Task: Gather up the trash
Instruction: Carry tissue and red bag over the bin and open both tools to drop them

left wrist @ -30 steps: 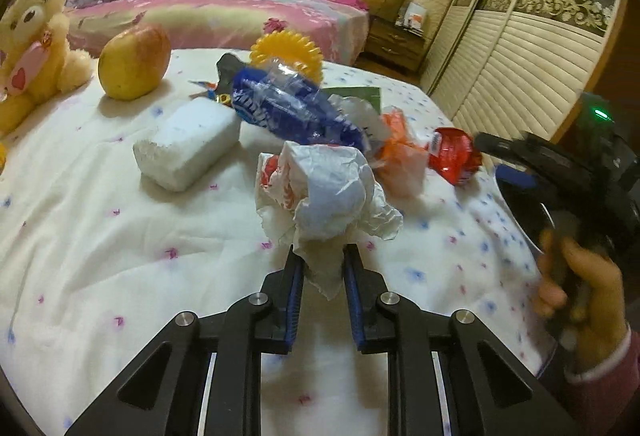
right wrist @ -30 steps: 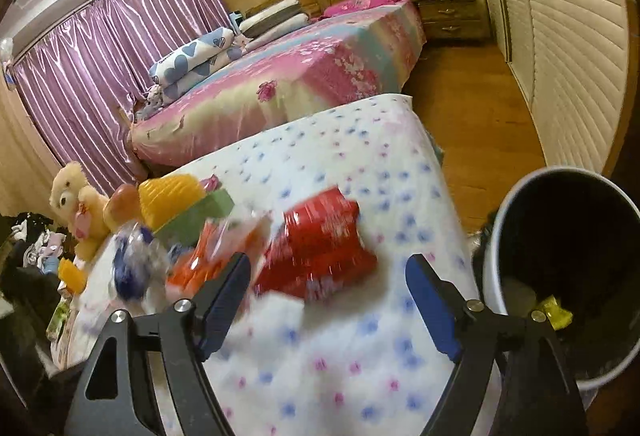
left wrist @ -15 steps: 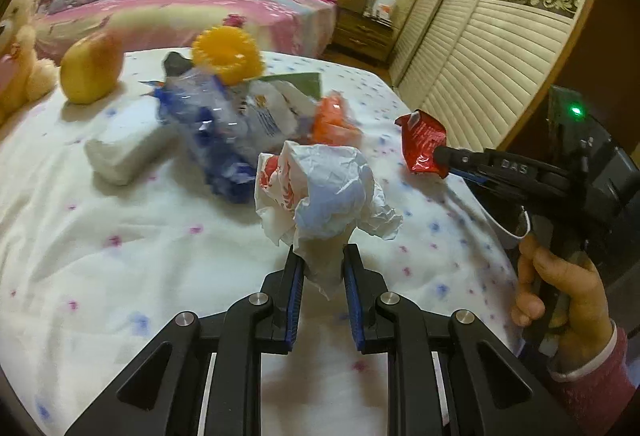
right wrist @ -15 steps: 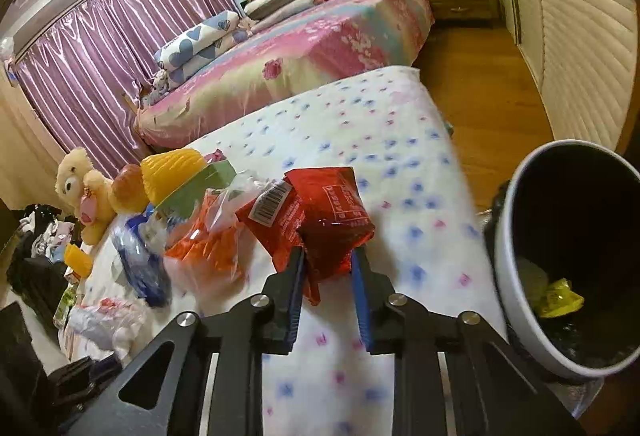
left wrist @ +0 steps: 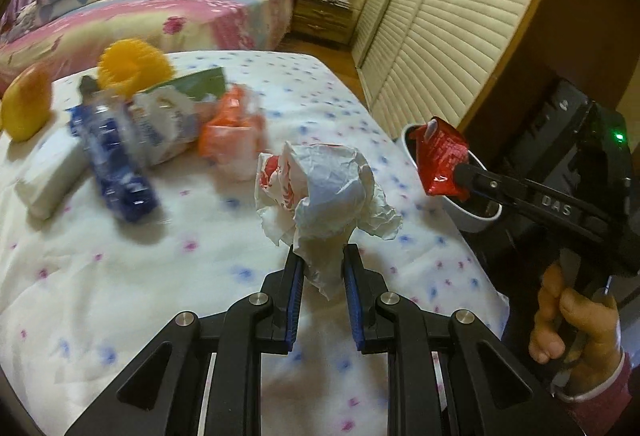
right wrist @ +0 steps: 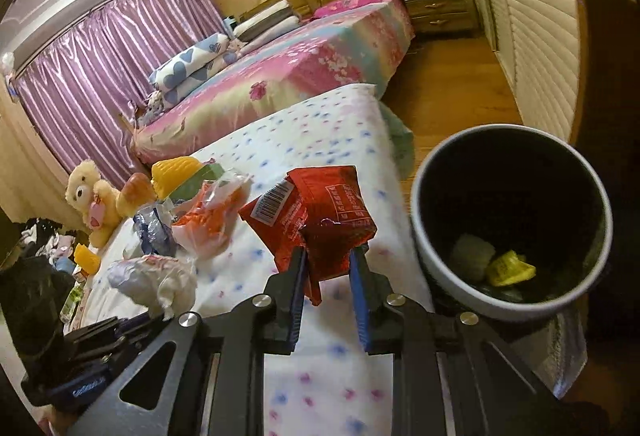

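– Left camera: what do you count?
– One crumpled white wrapper (left wrist: pixel 320 191) pinched in the left gripper (left wrist: pixel 323 256), above the spotted sheet (left wrist: pixel 120 296).
– Right camera?
– One red packet (right wrist: pixel 316 211) clamped in the right gripper (right wrist: pixel 326 260), one bin (right wrist: pixel 440 256) just beside.

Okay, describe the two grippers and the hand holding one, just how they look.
Both the left gripper and right gripper are black, angular linkages with silver bolts and blue finger pads. The right one carries white lettering and a green light. The hand wears a pink sleeve with pale cuff.
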Tool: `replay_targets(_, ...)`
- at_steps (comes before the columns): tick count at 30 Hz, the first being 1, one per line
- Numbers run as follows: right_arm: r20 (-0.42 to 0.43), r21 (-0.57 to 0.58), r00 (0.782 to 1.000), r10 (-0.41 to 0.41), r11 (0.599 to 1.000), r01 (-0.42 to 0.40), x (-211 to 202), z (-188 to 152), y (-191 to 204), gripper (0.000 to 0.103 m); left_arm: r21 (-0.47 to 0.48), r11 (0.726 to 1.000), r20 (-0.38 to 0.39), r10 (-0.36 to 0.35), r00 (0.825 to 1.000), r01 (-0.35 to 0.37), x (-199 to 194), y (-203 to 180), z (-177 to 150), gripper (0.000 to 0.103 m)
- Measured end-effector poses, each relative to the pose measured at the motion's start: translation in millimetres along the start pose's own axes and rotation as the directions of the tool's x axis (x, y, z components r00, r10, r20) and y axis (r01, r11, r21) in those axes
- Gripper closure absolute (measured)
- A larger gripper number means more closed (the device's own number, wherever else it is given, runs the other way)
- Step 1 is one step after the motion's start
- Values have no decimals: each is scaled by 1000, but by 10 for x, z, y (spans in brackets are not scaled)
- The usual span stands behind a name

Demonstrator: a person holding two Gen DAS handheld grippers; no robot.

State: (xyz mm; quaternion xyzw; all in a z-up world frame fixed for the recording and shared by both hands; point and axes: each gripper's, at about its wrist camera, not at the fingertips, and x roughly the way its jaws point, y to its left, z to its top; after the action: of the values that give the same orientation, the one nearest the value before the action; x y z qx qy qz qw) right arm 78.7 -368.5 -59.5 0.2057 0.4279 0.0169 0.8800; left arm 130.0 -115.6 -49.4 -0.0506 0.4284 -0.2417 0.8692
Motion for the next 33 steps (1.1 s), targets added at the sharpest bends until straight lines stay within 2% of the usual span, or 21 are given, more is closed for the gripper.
replay_targets(13, 36, 62, 995, -94, 994, 92, -288, -48, -446, 82, 87, 996, -49, -19, 999, 23, 452, -396, 227, 85)
replay_targets(33, 43, 131, 980, -192, 974, 185, -310, -28, -868, 81, 158, 986, -80, -42, 996, 55, 916, -784, 457, 84)
